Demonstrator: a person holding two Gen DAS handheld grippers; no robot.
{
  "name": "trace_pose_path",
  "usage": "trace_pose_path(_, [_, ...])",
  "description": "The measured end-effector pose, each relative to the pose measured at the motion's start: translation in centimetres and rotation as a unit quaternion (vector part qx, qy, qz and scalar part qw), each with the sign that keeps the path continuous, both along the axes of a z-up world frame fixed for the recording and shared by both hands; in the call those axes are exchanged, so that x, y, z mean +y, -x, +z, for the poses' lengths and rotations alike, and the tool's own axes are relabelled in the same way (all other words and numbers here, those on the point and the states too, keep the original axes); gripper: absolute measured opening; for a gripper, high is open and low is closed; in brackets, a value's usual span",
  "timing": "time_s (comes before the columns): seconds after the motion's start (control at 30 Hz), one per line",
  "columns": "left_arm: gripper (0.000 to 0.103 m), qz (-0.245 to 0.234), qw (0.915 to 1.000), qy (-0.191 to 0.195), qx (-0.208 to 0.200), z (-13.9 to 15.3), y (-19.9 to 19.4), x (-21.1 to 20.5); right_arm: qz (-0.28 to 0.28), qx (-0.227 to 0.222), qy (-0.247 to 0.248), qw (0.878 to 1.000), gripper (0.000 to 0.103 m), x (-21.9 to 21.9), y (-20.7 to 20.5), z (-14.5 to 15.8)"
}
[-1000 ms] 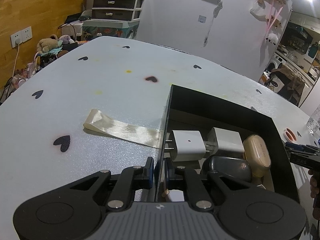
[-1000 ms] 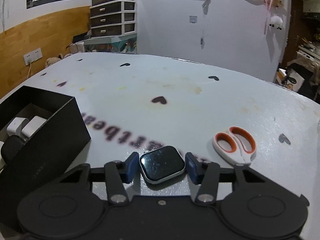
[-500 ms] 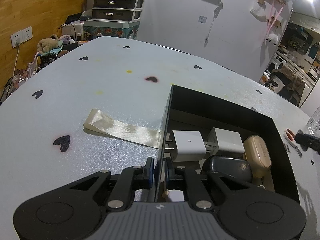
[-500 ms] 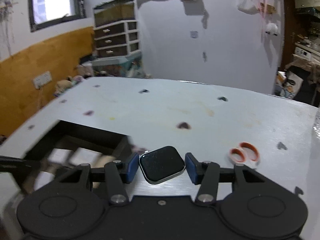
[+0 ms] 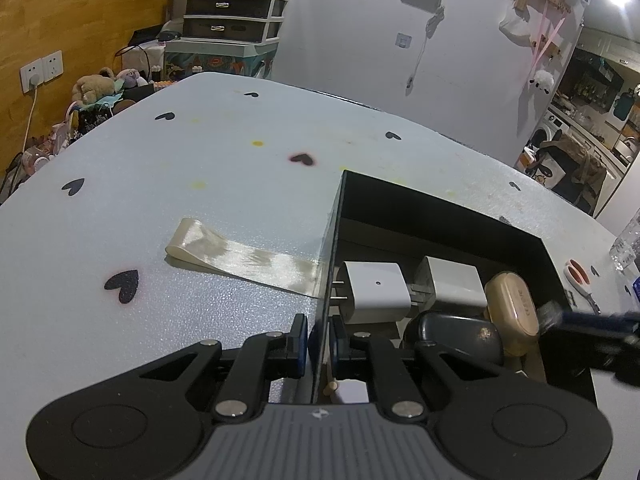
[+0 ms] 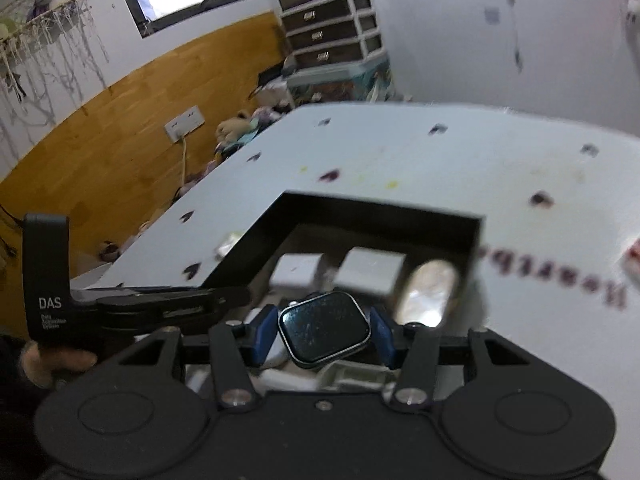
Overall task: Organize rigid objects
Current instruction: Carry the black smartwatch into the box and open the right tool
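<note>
A: Item, smartwatch body (image 6: 325,329)?
B: Held between the jaws of the right gripper (image 6: 325,334), above the open black box (image 6: 472,240). Screen faces up; long axis tilted, upper end toward the right. Strapless, as far as shows.
A: Left gripper (image 5: 320,338)?
B: Jaws narrow, pinching the box's near wall on the tabletop (image 5: 200,208).
A: Obscured?
B: Box contents blurred; two white chargers (image 5: 376,290) discernible.

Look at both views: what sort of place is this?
Probably a lived-in home room: a table with a heart-print cover, stacked plastic drawers, soft toys by a wall socket.
</note>
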State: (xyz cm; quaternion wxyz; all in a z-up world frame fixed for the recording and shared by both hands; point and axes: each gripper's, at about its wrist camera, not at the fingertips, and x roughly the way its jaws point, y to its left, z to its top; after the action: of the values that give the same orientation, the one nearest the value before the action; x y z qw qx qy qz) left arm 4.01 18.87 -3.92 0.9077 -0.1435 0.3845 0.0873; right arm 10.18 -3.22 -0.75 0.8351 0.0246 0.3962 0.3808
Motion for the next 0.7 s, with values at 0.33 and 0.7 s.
trace_pose_path(0.33, [0.011, -0.003, 1.0, 0.005, -0.003, -0.1, 0.1, 0.2, 0.005, 0.057, 0.003, 0.998, 0.055, 2.7, 0.3, -1.7])
trace_pose_path(0.7, [0.011, -0.002, 1.0, 0.005, -0.003, -0.1, 0.1, 0.2, -0.012, 0.067, -0.018, 0.998, 0.065, 1.0, 0.2, -1.3])
